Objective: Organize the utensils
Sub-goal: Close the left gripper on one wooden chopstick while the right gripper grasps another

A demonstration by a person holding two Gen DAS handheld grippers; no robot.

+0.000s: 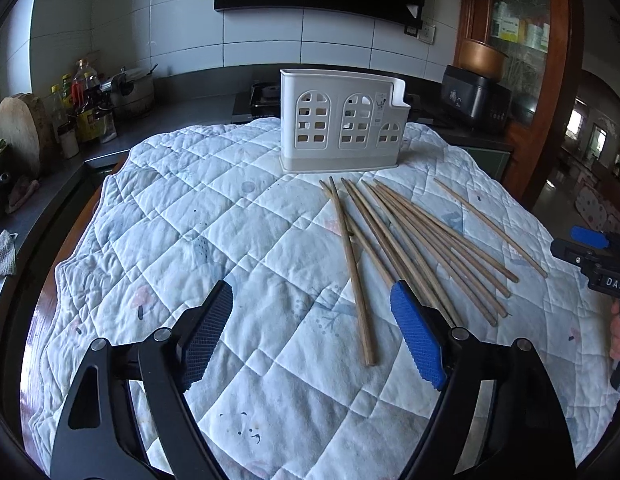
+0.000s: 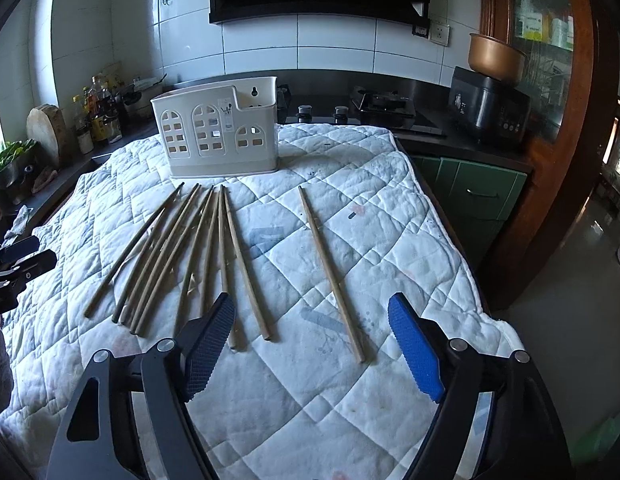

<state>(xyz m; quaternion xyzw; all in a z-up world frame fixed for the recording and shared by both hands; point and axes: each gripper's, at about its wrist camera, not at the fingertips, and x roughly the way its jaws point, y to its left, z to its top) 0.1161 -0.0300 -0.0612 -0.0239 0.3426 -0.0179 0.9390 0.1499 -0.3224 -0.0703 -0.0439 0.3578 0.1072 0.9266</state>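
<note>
A white plastic utensil holder (image 1: pixel 341 120) with arched cut-outs stands upright at the far side of a quilted cloth; it also shows in the right wrist view (image 2: pixel 216 132). Several wooden chopsticks (image 1: pixel 405 240) lie fanned out in front of it, also seen in the right wrist view (image 2: pixel 182 256). One single chopstick (image 2: pixel 329 272) lies apart to the right. My left gripper (image 1: pixel 311 300) is open and empty above the cloth, its right finger beside the chopstick ends. My right gripper (image 2: pixel 311 312) is open and empty, near the chopsticks' near ends.
The white quilted cloth (image 1: pixel 190 240) covers a table. Behind it runs a dark counter with bottles (image 1: pixel 82 96), a cutting board (image 1: pixel 18 132), a gas hob (image 2: pixel 381 104) and a rice cooker (image 2: pixel 489 108). The table's right edge drops off near green cabinets (image 2: pixel 469 192).
</note>
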